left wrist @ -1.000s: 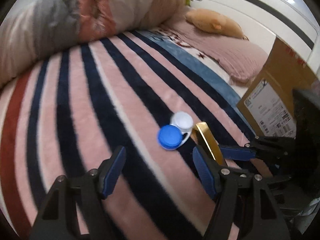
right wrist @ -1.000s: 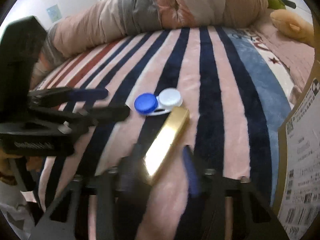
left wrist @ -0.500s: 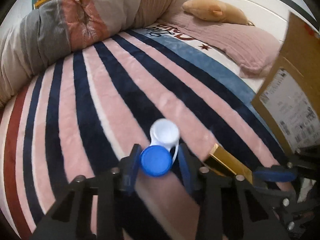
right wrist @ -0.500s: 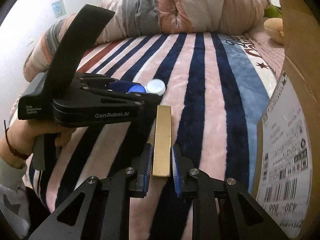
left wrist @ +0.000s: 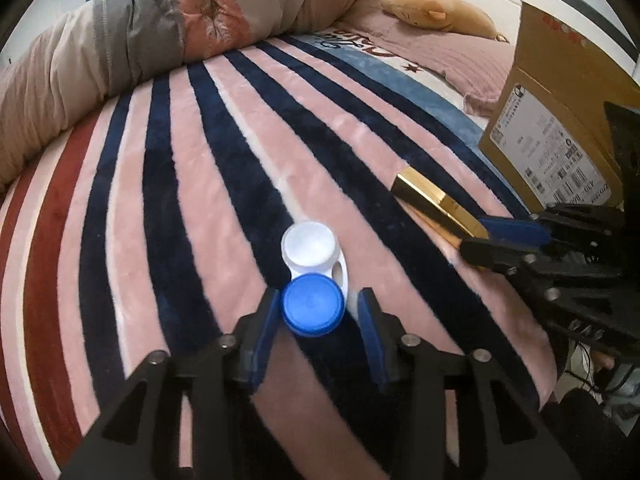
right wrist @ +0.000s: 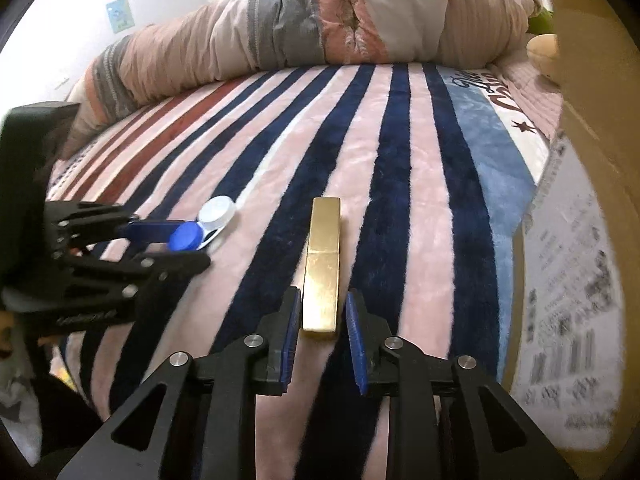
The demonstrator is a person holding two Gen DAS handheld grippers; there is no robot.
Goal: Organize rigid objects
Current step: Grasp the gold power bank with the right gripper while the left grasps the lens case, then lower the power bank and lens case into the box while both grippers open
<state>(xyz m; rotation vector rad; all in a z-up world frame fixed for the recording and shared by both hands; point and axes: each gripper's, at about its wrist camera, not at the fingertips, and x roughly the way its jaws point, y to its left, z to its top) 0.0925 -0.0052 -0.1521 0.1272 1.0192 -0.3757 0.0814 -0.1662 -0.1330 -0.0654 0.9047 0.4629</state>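
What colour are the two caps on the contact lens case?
One blue, one white on the contact lens case; clearest in the left wrist view.

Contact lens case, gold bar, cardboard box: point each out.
contact lens case (left wrist: pixel 313 305): left wrist view, on the blue cap.
gold bar (right wrist: pixel 322 264): right wrist view, mid-length on its top face.
cardboard box (left wrist: pixel 560 80): left wrist view, on the bare brown wall above the label.

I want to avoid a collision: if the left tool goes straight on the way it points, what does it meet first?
Most likely the blue cap of the contact lens case, already between the opening left tool fingers, then the white cap.
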